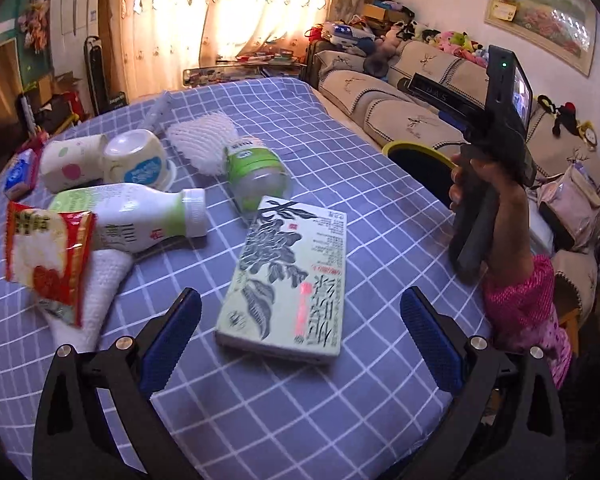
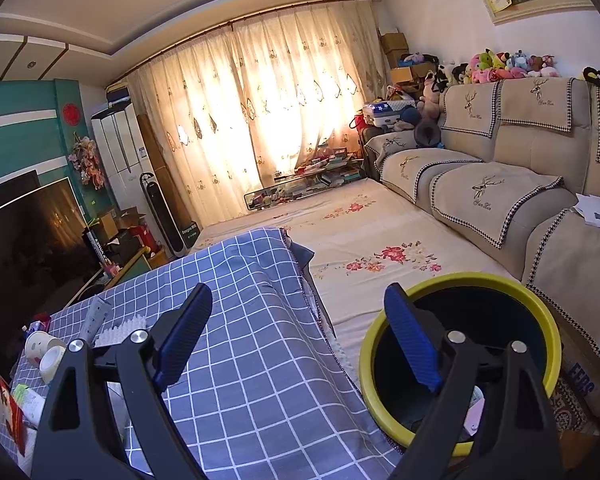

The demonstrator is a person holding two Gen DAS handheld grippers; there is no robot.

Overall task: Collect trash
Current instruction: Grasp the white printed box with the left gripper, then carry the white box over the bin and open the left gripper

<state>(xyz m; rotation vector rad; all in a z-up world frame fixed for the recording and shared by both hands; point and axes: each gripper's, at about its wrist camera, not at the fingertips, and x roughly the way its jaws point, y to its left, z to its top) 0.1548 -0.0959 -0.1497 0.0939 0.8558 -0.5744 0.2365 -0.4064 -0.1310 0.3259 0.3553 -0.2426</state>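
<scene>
Right wrist view, right tool (image 2: 298,336) wide, empty, yellow-rimmed bin (image 2: 542,312) holding scraps.

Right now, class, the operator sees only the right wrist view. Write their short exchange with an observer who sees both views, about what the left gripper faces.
Operator: What does the left gripper face?
Observer: The left gripper, open, points at a pale green box lying flat on the checked cloth.
Operator: What lies beyond the box?
Observer: A clear jar with a green label, on its side.
</scene>
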